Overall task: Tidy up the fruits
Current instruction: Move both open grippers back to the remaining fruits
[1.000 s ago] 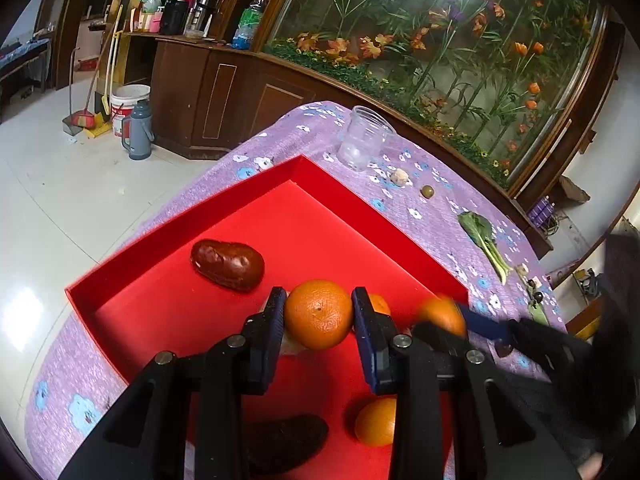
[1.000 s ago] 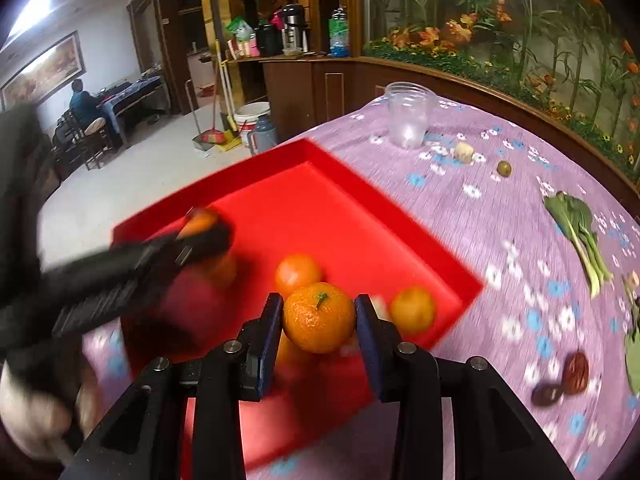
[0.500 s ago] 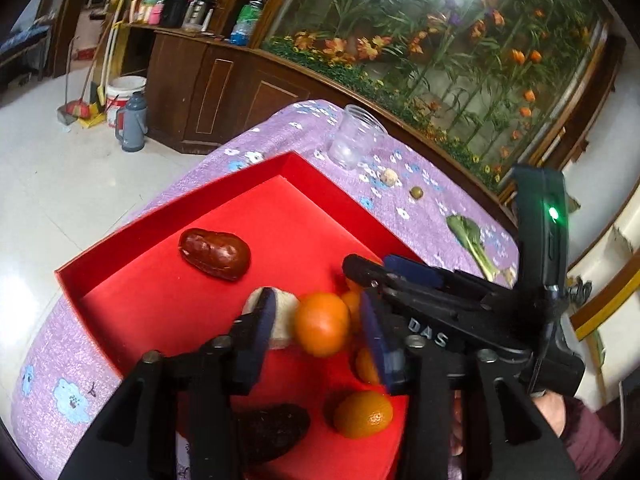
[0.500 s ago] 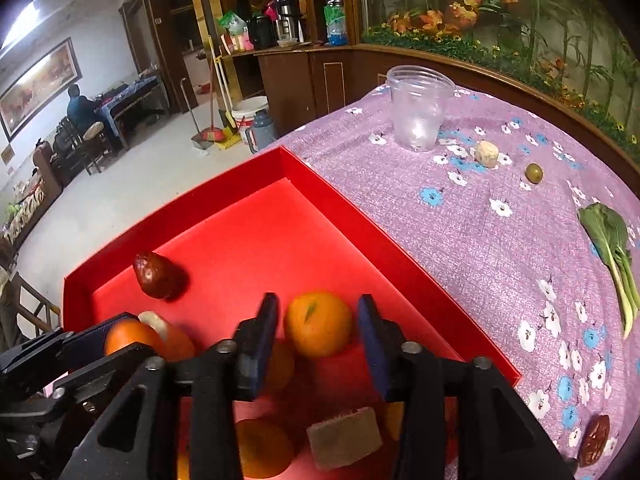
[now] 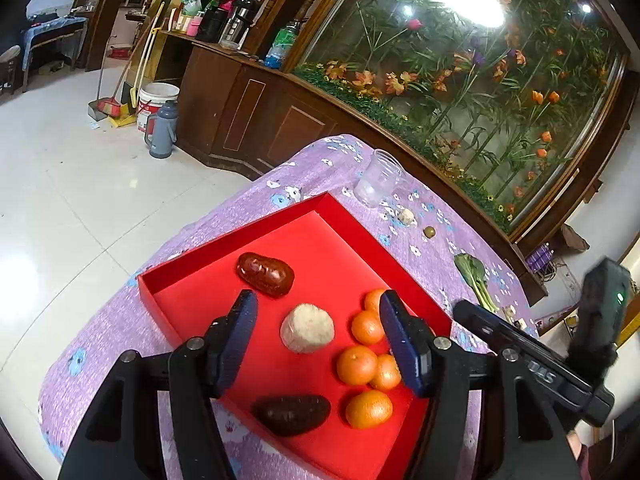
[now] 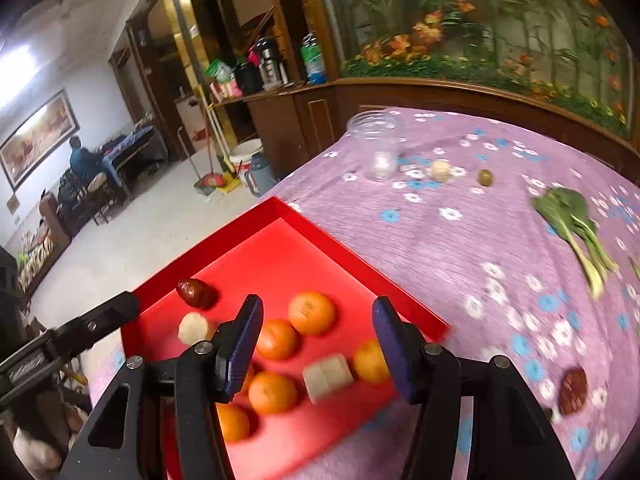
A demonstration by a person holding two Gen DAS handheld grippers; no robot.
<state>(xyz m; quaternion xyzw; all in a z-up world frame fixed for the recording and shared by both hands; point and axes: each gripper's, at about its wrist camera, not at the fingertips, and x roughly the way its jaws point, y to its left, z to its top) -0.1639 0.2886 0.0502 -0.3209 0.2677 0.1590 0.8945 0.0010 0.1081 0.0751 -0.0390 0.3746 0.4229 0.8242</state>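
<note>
A red tray (image 5: 352, 216) (image 6: 256, 216) lies on the purple flowered tablecloth and holds several oranges (image 5: 357, 364) (image 6: 311, 312), a pale round lump (image 5: 307, 328), a red date (image 5: 265, 273) and a dark date (image 5: 291, 414). A pale block (image 6: 328, 372) lies among the oranges. My left gripper (image 5: 316, 344) hovers above the tray, its jaws opening with nothing pressed between them. My right gripper (image 6: 316, 344) hovers over the oranges, jaws opening too, gripping nothing. The right gripper's body (image 5: 528, 360) shows at right in the left wrist view.
On the cloth beyond the tray stand a clear plastic cup (image 5: 378, 178) (image 6: 376, 144), a pale piece (image 6: 440, 170), a green olive-like fruit (image 6: 485, 177), a leafy green (image 6: 572, 220) and dark dates (image 6: 573, 390). A wooden cabinet (image 5: 256, 112) lies beyond the table's far edge.
Both grippers were shut on oranges; both opened and let them drop into the tray, then lifted back. The oranges now lie loose among the others.
</note>
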